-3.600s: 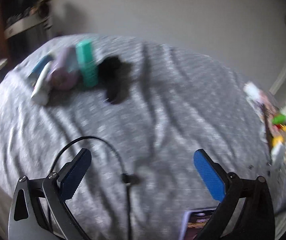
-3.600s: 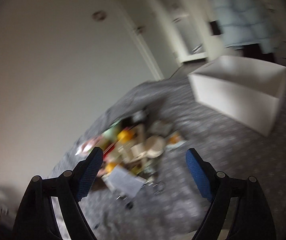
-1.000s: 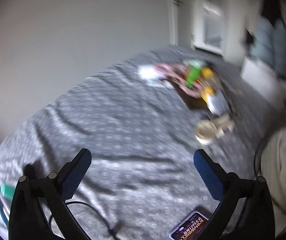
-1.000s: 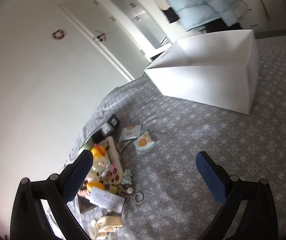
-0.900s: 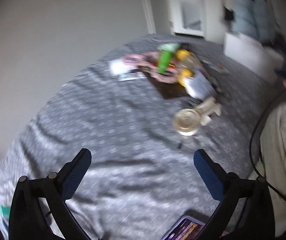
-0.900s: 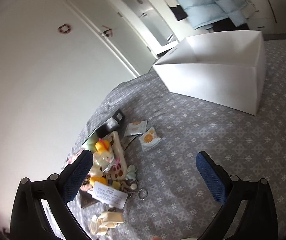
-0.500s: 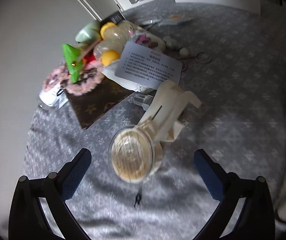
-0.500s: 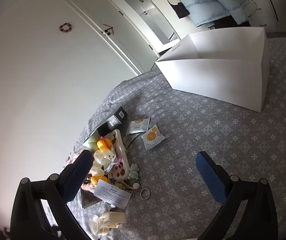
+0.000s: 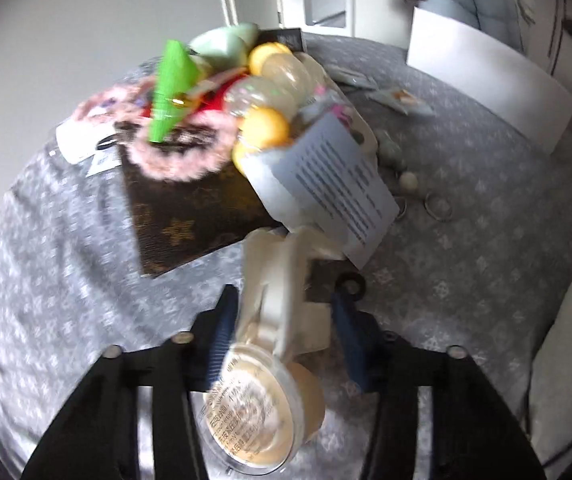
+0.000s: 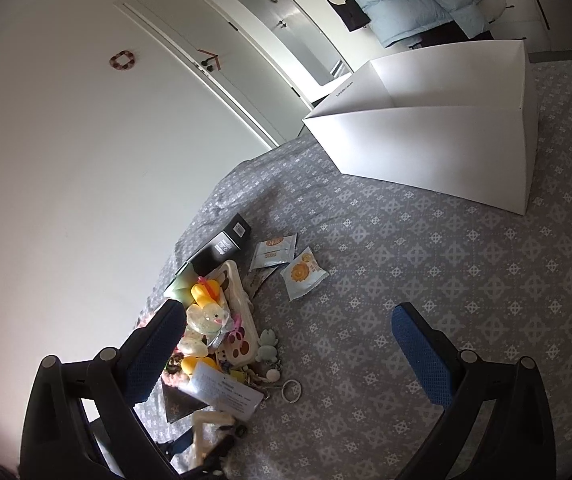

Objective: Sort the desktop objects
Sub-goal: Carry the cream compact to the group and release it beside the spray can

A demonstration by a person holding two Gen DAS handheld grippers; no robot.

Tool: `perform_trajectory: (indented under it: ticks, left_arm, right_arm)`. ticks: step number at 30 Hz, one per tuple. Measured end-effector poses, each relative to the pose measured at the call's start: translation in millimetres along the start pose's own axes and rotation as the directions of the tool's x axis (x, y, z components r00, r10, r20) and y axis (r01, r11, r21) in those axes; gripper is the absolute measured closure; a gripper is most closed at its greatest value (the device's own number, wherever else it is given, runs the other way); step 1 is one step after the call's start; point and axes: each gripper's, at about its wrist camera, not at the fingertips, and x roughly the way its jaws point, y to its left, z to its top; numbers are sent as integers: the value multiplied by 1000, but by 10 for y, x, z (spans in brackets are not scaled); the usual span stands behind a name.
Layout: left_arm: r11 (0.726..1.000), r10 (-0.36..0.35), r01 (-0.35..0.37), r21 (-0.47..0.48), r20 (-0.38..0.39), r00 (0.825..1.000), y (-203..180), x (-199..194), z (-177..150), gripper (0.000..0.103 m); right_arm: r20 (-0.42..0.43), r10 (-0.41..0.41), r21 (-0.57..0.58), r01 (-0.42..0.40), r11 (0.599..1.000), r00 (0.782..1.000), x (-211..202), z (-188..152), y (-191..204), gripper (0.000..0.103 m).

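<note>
A cream plastic gadget point(image 9: 281, 292) with a round clear-lidded face lies on the grey patterned cloth point(image 9: 57, 280), at the near edge of a pile of small things. My left gripper point(image 9: 286, 308) is down over it with its jaws closing. The blue pads point(image 9: 223, 328) meet the gadget's two sides. In the right wrist view the same gadget point(image 10: 207, 420) shows at the bottom. My right gripper point(image 10: 286, 320) hangs open above the cloth with nothing between its fingers. A large white box point(image 10: 426, 140) stands behind it.
The pile holds a green cone point(image 9: 169, 92), a pink fluffy ring point(image 9: 173, 160), a brown patterned flat case point(image 9: 189, 220), a printed card point(image 9: 326, 184) and a clear toy with yellow parts point(image 9: 269, 92). Snack packets point(image 10: 304, 272), a black box point(image 10: 225, 240) and a key ring point(image 10: 290, 390) lie nearby. A light sleeve point(image 9: 566, 340) is at right.
My left gripper swung from the far side of the cloth to the pile, came down over the cream gadget and narrowed its jaws from wide onto it. The right gripper stayed put.
</note>
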Motion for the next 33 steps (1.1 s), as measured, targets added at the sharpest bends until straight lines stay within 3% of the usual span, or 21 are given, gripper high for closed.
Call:
perform_trajectory:
  ticks: [4, 7, 11, 14, 18, 21, 23, 27, 28, 29, 31, 33]
  left_arm:
    - [994, -13, 17, -109, 40, 999, 231, -291, -117, 61]
    - [974, 0, 21, -224, 94, 996, 469, -622, -280, 63]
    - [937, 78, -20, -349, 152, 985, 811, -1160, -612, 67]
    - [891, 154, -57, -450, 181, 971, 1159, -1576, -964, 74]
    - [799, 281, -121, -588, 188, 941, 1789, -2244, -1508, 77]
    - [720, 411, -204, -664, 170, 896, 2261, -2754, -1898, 77]
    - [648, 486, -238, -724, 153, 860, 2623, -3066, -2161, 77]
    - [521, 592, -323, -790, 63, 803, 3263, -3385, -2592, 77]
    - [493, 601, -337, -802, 33, 799, 3405, -3413, -2706, 77]
    - [482, 594, -335, -810, 21, 804, 3473, -3399, -2781, 77]
    - [480, 560, -321, -816, 4, 828, 3479, -3313, -2891, 75]
    - [495, 517, -319, -808, -21, 856, 3293, -3159, -2928, 46]
  right_arm:
    - [10, -12, -16, 12, 1000, 1000, -17, -10, 25, 0]
    - [17, -22, -36, 23, 999, 1000, -39, -19, 55, 0]
    - [18, -34, -44, 35, 998, 999, -69, -18, 60, 0]
    - [7, -37, -36, 37, 999, 999, -82, -5, 23, 0]
    - [-14, -47, -29, 47, 998, 999, -77, 2, -13, 0]
    - [-24, -62, -39, 61, 997, 998, -53, -5, 3, 0]
    - [-24, -76, -56, 75, 996, 997, -45, -21, 37, 0]
    - [-3, -108, -108, 107, 988, 994, -52, -69, 147, 0]
    - [3, -116, -122, 116, 986, 993, -52, -83, 180, 0]
    - [8, -125, -136, 125, 983, 992, -45, -96, 212, 0]
    - [10, -145, -165, 144, 976, 989, -20, -122, 277, 0]
    - [17, -160, -184, 160, 970, 987, -10, -140, 322, 0]
